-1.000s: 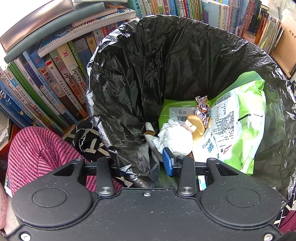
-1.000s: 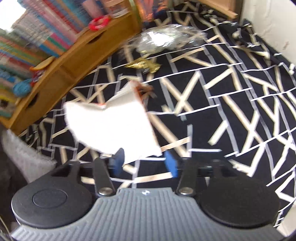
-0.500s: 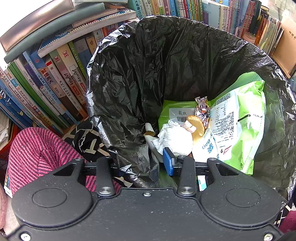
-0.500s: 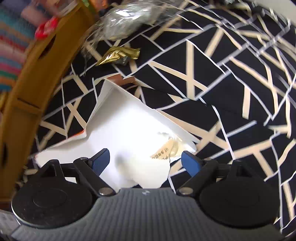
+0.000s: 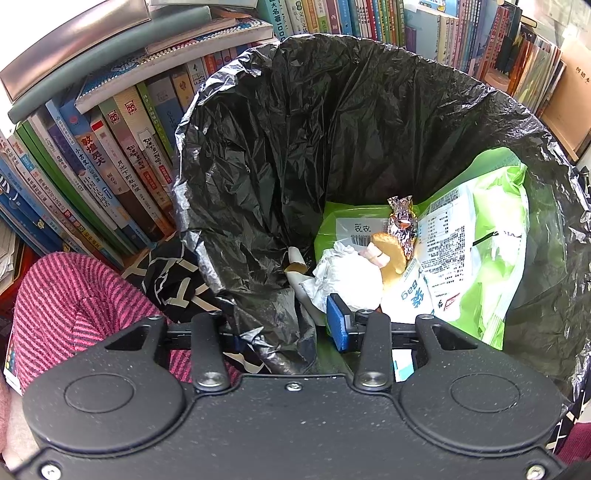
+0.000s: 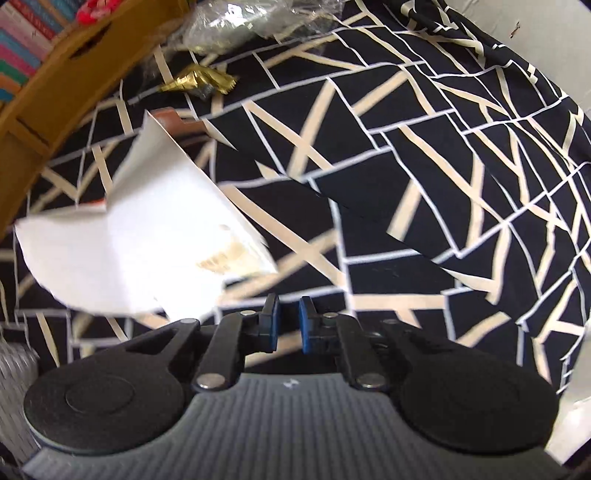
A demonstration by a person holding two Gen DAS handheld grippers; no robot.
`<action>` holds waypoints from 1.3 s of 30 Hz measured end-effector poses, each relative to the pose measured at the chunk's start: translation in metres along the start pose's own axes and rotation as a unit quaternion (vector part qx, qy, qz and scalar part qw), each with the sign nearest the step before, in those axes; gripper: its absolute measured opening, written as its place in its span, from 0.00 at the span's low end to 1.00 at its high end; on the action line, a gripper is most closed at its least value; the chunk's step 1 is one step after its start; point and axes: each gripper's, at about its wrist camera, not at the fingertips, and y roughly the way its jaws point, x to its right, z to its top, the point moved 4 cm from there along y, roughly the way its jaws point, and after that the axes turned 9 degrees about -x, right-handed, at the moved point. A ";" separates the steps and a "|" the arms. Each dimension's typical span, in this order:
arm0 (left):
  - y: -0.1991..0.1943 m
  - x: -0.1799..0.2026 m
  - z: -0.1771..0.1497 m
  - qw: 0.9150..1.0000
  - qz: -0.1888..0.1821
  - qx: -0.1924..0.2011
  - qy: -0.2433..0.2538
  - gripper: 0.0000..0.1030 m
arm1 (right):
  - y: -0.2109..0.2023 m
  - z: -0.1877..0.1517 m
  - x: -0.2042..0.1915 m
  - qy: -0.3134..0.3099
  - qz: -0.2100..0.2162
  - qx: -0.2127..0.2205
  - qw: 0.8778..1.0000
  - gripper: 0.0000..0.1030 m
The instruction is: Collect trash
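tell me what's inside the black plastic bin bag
Inside the black plastic bin bag: a green printed snack packet, crumpled white tissue, a biscuit piece, a silver foil wrapper. Anything beneath them is covered.

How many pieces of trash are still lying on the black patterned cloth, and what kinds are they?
White paper sheet: 1
Gold foil wrapper: 1
Clear crinkled plastic wrapper: 1
Total: 3 pieces on the patterned cloth.
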 end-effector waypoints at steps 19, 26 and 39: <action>0.000 -0.001 0.000 1.000 -0.002 0.000 0.000 0.39 | 0.021 0.034 -0.059 0.101 0.012 -0.005 0.995 1.00; 0.000 0.000 0.000 1.000 -0.005 0.002 -0.002 0.40 | 0.016 0.025 -0.065 0.048 -0.003 0.016 0.999 0.88; 0.000 0.000 0.000 1.000 -0.006 0.004 -0.004 0.40 | 0.001 0.004 -0.009 0.032 0.023 -0.001 0.999 0.11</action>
